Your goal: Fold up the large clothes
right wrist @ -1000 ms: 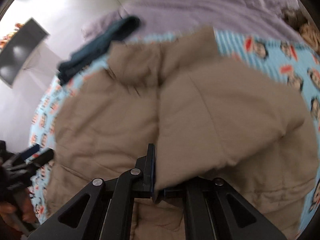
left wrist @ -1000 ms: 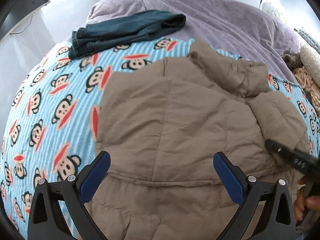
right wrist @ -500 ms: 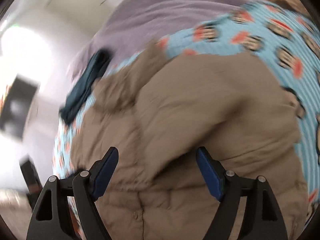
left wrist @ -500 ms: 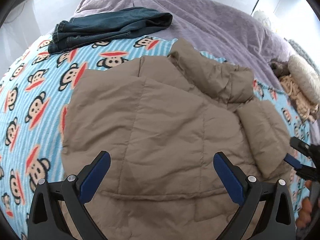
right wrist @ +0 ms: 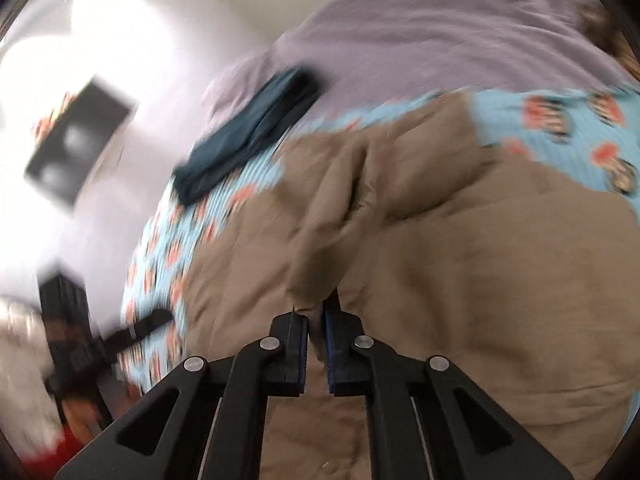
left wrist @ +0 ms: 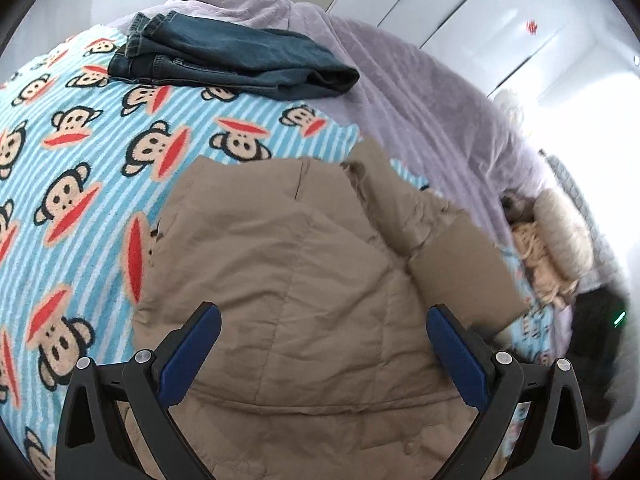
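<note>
Over on the left side of the bed (left wrist: 72,168), the left gripper (left wrist: 320,344) hangs above the near hem of the tan puffer jacket (left wrist: 304,288), its blue-padded jaws spread wide with nothing between them, just as they were a second ago; it has only drifted a little, so the folded jeans (left wrist: 232,60) at the far edge now sit higher in its view. The jacket lies spread on the monkey-print blanket (left wrist: 80,152), collar away from the person, one sleeve already folded in across the body. On the right the real change shows: the right gripper (right wrist: 316,344), which stood open half a second ago, has closed again, and its jaws now pinch a ridge of the jacket's fabric (right wrist: 440,264) near the middle. That suggests a fresh grasp for the next fold, probably drawing this part over. The right-hand view is blurred, so this gripper seems to be moving, tipped down and pointing toward the collar.
</note>
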A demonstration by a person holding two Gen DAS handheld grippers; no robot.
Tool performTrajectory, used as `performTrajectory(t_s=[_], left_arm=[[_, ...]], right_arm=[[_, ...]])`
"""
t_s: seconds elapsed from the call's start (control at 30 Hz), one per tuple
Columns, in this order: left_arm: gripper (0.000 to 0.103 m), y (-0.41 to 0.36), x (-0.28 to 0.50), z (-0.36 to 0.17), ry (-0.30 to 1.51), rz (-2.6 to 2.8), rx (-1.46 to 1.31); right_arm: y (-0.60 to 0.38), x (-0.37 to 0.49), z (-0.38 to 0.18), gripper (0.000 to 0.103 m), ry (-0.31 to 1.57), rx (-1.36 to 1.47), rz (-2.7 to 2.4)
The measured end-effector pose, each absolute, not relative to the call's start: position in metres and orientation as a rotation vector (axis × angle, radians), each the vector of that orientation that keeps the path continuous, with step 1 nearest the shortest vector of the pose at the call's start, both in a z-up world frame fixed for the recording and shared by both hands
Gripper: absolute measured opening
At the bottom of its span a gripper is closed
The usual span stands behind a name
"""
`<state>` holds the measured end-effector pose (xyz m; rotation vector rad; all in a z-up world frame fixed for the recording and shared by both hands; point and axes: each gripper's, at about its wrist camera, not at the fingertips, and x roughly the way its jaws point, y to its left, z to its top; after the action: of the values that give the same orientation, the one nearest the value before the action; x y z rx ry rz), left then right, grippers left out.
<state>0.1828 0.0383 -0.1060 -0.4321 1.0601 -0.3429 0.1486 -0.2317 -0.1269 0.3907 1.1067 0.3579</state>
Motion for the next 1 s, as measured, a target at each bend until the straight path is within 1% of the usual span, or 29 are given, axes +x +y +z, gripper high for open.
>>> performTrajectory(t_s=[0.03,0.07,0.1,0.13,0.17,0.33,0.43,0.5,0.53,0.57,0.6,0.63,0.67,0.7,0.73,0.77,0.8,0.87,1.0], left_arm=[[0.103,0.039,0.184,-0.105,1.065,-0.36,-0.447],[0.103,0.039,0.186,-0.107,1.08,-0.387,-0.461],[0.103,0.036,0.188,-0.108,1.097,-0.411,-0.466],[0.103,0.032,0.189,-0.111,1.117,-0.442,-0.463],[0.103,0.026,0.189,-0.114,1.131,-0.463,-0.453],[0.103,-0.009,0.193,-0.139,1.212,-0.541,-0.41],[0.103,-0.031,0.198,-0.151,1.244,-0.571,-0.399],[0.102,-0.047,0.201,-0.151,1.242,-0.598,-0.391],[0.089,-0.055,0.202,-0.15,1.237,-0.612,-0.388],[0.064,-0.063,0.204,-0.149,1.241,-0.629,-0.381],[0.049,-0.07,0.206,-0.15,1.256,-0.637,-0.369],[0.015,-0.075,0.207,-0.15,1.271,-0.64,-0.355],[0.011,-0.078,0.208,-0.149,1.278,-0.645,-0.349],[0.011,-0.077,0.206,-0.145,1.262,-0.644,-0.35],[0.011,-0.074,0.204,-0.139,1.241,-0.648,-0.349],[0.011,-0.069,0.199,-0.131,1.214,-0.645,-0.34],[0.011,-0.062,0.195,-0.126,1.194,-0.631,-0.327],[0.011,-0.045,0.189,-0.126,1.185,-0.603,-0.323],[0.011,-0.02,0.187,-0.157,1.266,-0.517,-0.296]], right_arm=[[-0.221,0.146,-0.133,0.018,1.146,0.354,0.366],[-0.213,0.143,-0.139,0.036,1.175,0.326,0.365],[-0.21,0.139,-0.141,0.059,1.186,0.316,0.364],[-0.21,0.134,-0.141,0.069,1.191,0.318,0.366],[-0.215,0.126,-0.141,0.072,1.194,0.333,0.369],[-0.283,0.094,-0.145,0.073,1.226,0.459,0.242],[-0.348,0.075,-0.156,0.073,1.233,0.609,0.098],[-0.396,0.061,-0.165,0.073,1.204,0.762,-0.006],[-0.409,0.058,-0.166,0.073,1.183,0.814,-0.024],[-0.43,0.053,-0.169,0.073,1.138,0.902,-0.055],[-0.444,0.05,-0.173,0.073,1.106,0.965,-0.079],[-0.451,0.051,-0.175,0.073,1.085,1.009,-0.09],[-0.46,0.051,-0.179,0.073,1.061,1.061,-0.102],[-0.467,0.052,-0.183,0.071,1.04,1.105,-0.117],[-0.471,0.053,-0.186,0.065,1.027,1.135,-0.121],[-0.473,0.054,-0.188,0.031,1.022,1.157,-0.115],[-0.472,0.057,-0.189,0.005,1.025,1.169,-0.1],[-0.46,0.062,-0.186,0.005,1.018,1.136,-0.043],[-0.433,0.068,-0.196,0.005,1.094,1.02,-0.013]])
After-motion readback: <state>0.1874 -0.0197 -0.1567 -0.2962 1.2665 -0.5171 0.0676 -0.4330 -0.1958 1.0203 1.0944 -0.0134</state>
